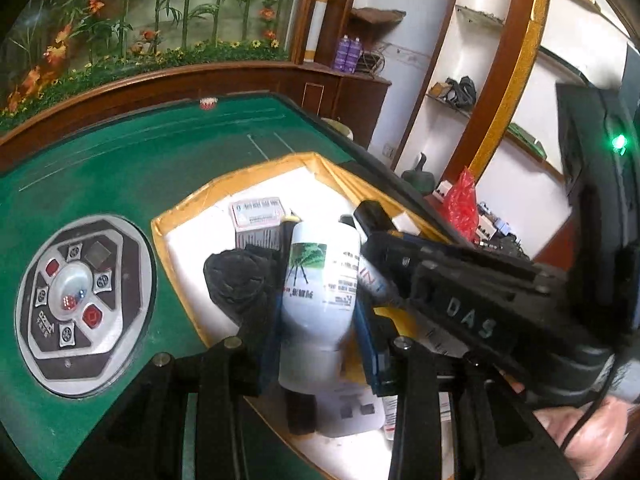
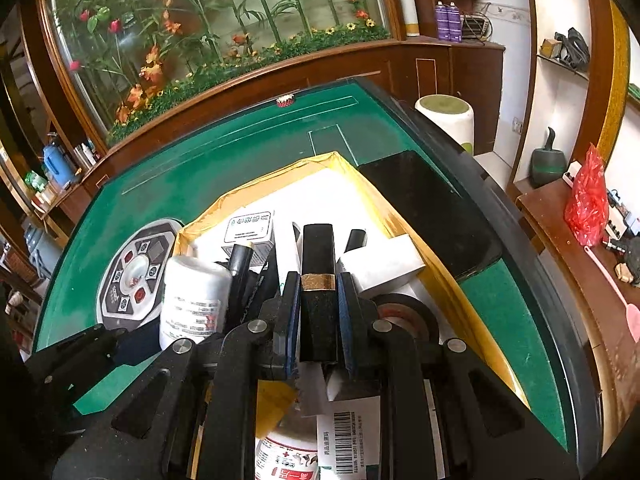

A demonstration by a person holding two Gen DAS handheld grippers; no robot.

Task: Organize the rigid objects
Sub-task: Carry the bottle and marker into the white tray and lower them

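**Both tools loaded above a crowded box**

The green felt surface [image 2: 240, 176] carried a yellow-lined box [image 2: 352, 184] against its right edge. The left tool [image 1: 320, 280] pinched a white bottle [image 1: 320, 276] over the box's middle; the right tool [image 2: 318, 304] pinched a black gold-banded case [image 2: 318, 272] just beside it. With the tools so near, a bump could probably knock either loose onto the small cartons [image 2: 250, 228] below.

Home game room: green mahjong table [image 2: 240, 168], wooden shelves [image 2: 560, 60].
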